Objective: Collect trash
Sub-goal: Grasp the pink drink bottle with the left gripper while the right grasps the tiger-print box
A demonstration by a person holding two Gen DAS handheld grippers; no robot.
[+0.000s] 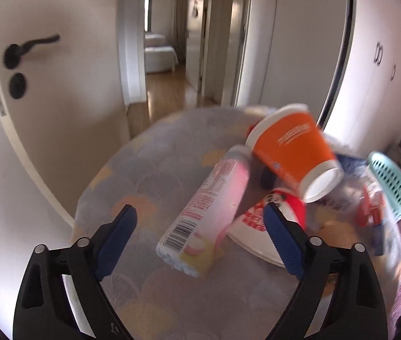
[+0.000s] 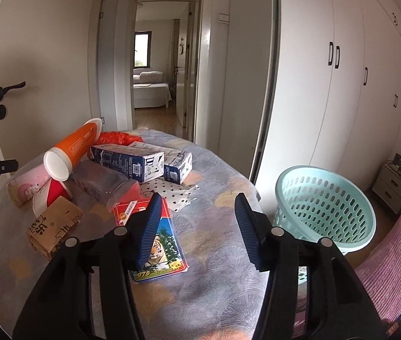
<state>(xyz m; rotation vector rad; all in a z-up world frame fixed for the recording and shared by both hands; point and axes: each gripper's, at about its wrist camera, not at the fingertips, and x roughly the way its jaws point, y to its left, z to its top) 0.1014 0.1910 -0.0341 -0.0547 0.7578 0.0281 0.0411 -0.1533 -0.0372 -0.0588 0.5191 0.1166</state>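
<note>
I hold both tools over a round table (image 2: 214,289) draped in a grey cloth with a scallop pattern. My left gripper (image 1: 200,240) hangs released, its blue pads spread wide and touching nothing; a pink carton (image 1: 203,221) lies on its side on the table beyond the pads, barcode end toward me. At about one o'clock from it an orange paper cup (image 1: 291,153) is tipped over, its white base facing me, leaning on the heap. Below the cup lies a red-and-white paper bowl (image 1: 260,226), partly behind my right-hand pad. This view is blurred, so the clutter further right is hard to read.

My right gripper (image 2: 197,226) is also unclenched, jaws partly apart with nothing gripped. A card pack with a tiger picture (image 2: 169,252) lies flat on the cloth beneath the left pad. At eleven o'clock lie two blue-and-white cartons (image 2: 132,164), a clear plastic box (image 2: 101,184), a brown paper packet (image 2: 53,226) and the same orange cup. A mint-green basket (image 2: 328,198) stands off the table at two o'clock, on the floor beside the white wardrobe (image 2: 356,85).
</note>
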